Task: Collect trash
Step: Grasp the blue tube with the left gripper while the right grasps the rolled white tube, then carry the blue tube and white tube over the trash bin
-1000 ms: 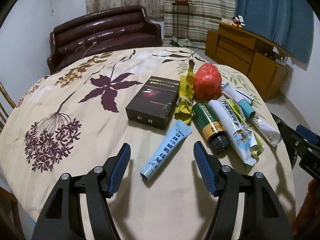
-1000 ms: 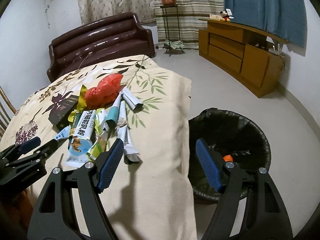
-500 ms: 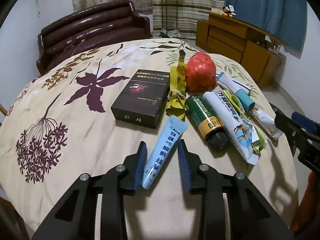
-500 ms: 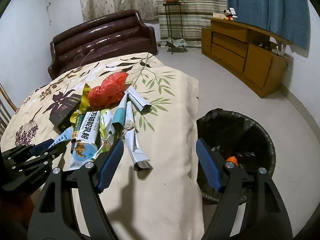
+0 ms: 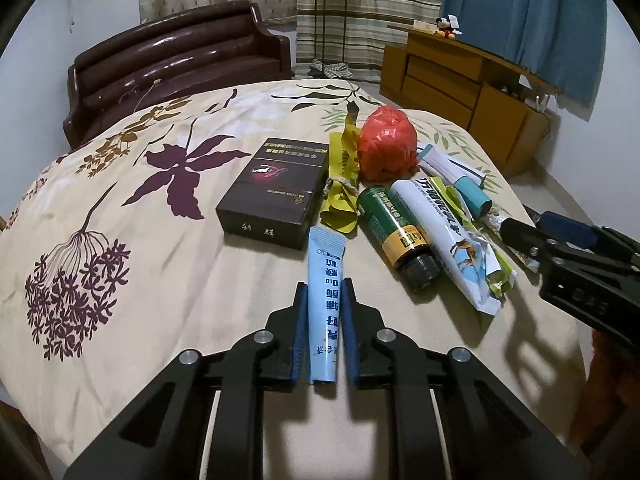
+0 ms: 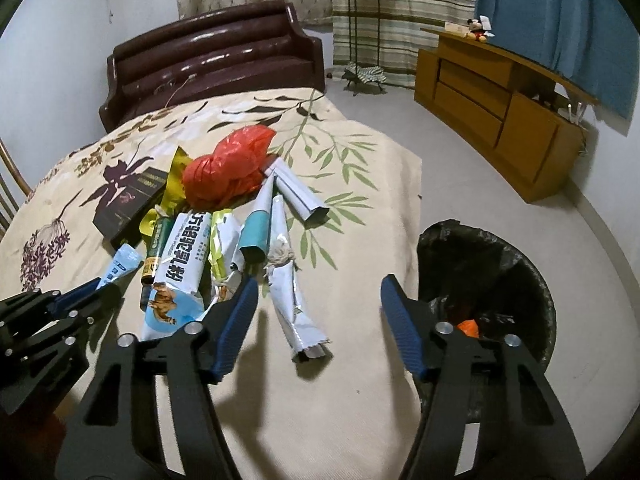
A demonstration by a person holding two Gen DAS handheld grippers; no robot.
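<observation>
Trash lies in a heap on the flowered tablecloth [image 5: 120, 208]. My left gripper [image 5: 324, 294] is shut on a light blue tube [image 5: 325, 304], its blue pads pressed on both sides. In the right wrist view my right gripper [image 6: 316, 292] has its jaws closing around a crumpled silver wrapper [image 6: 294, 312]; the pads stand apart from it. The left gripper [image 6: 86, 292] shows at the left edge there with the light blue tube [image 6: 122, 266]. A black-lined bin [image 6: 488, 280] stands on the floor to the right of the table.
Also on the cloth are a dark box [image 5: 276, 188], a red bag ball [image 5: 386, 148], a yellow wrapper [image 5: 340, 184], a green bottle [image 5: 396, 232], a white pouch [image 5: 452, 240] and a teal tube [image 5: 472, 196]. A brown sofa [image 5: 180, 60] and a wooden cabinet [image 5: 472, 92] stand behind.
The left gripper's jaws closed from wide apart onto the light blue tube. The right gripper moved over the silver wrapper, and its jaws have narrowed a little.
</observation>
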